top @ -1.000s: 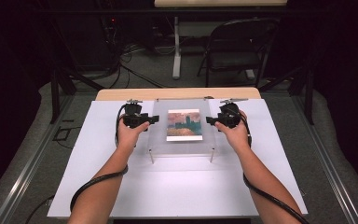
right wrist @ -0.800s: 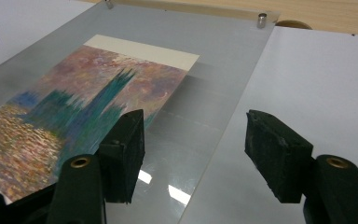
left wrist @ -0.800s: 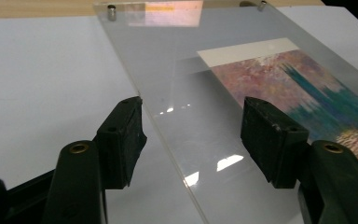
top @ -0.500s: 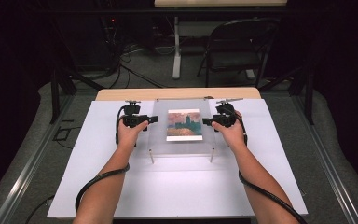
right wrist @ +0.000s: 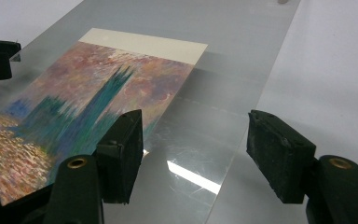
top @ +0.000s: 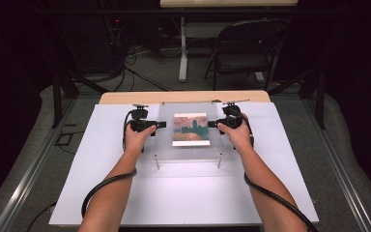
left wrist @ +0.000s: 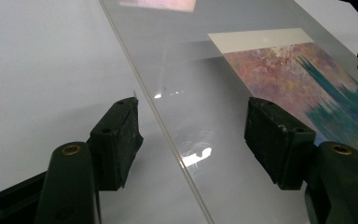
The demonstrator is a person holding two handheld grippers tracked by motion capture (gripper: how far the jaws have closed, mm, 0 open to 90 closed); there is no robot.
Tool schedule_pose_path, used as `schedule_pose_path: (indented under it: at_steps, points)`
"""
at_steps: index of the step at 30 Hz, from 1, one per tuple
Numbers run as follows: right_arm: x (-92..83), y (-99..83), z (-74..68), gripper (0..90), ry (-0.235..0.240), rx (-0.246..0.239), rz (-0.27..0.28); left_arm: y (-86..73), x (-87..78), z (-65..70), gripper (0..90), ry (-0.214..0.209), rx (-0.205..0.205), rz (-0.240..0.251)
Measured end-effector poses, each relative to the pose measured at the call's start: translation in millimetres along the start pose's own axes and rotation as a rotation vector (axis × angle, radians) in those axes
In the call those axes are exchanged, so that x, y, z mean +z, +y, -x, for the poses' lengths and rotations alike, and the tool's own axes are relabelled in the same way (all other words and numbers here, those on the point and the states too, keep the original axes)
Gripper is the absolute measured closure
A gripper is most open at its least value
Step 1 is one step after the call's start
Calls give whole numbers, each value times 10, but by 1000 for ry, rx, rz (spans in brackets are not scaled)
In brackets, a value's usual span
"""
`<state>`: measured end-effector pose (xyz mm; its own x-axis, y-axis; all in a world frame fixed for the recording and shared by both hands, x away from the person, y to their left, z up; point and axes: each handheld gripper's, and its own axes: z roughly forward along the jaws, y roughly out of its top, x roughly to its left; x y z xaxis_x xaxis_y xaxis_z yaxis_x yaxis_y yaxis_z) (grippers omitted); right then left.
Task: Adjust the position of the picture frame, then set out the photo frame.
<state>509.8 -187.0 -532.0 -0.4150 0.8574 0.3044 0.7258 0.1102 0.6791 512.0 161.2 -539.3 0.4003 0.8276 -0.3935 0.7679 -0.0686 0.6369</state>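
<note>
A person sits at a white desk [top: 125,193] with a handheld gripper in each hand; between them a clear acrylic sheet [top: 189,152] stands raised on small posts at the middle of the desk, and a painted print [top: 191,129] of blue towers over orange water lies flat against it. The left gripper [top: 160,124] straddles the sheet's left edge and the right gripper [top: 211,124] its right edge; the fingers [left wrist: 116,140] of the left have just been opening and now stand spread, one on each side of the edge without pressing it; the right gripper's fingers [right wrist: 121,154] are likewise spread around their edge, pinching nothing. The sheet looks stiff, thin and light, with a glossy face that is probably slippery and easy to scratch; it would likely slide in a weak pinch; the safest hold seems to be on the bare side margins, both edges at once, well clear of the print, kept level.
</note>
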Motion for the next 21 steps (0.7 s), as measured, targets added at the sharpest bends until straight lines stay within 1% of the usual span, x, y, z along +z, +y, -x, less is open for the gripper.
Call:
schedule_pose_path:
  at_steps: [1, 3, 5, 6, 14, 15, 16, 17, 19, 20, 21]
  points:
    - [1, 8, 3, 358, -1, 2, -7, 0, 0, 0, 348, 0, 0, 0]
    - [7, 23, 7, 354, 0, 12, -17, 27, 24, 13, 344, -4, -7, -15]
    - [20, 34, 11, 350, 0, 10, -17, 42, 37, 22, 344, -8, -6, -21]
    - [21, 42, 9, 346, -2, 10, -27, 47, 44, 25, 343, -9, -6, -27]
    - [63, 81, 22, 342, -8, 19, -24, 70, 86, 20, 329, -10, -30, -29]
    - [71, 86, 28, 338, -7, 18, -31, 72, 95, 8, 328, -15, -39, -27]
    - [73, 89, 34, 335, -5, 25, -36, 72, 100, 4, 328, -17, -51, -27]
    - [82, 88, 44, 334, -1, 33, -31, 75, 99, 0, 327, -20, -54, -32]
    - [96, 89, 64, 333, 9, 54, -30, 78, 105, 3, 322, -20, -50, -33]
    - [96, 89, 64, 333, 9, 54, -30, 78, 105, 3, 318, -20, -50, -33]
    - [102, 97, 71, 332, 10, 64, -37, 80, 107, -3, 316, -23, -50, -36]
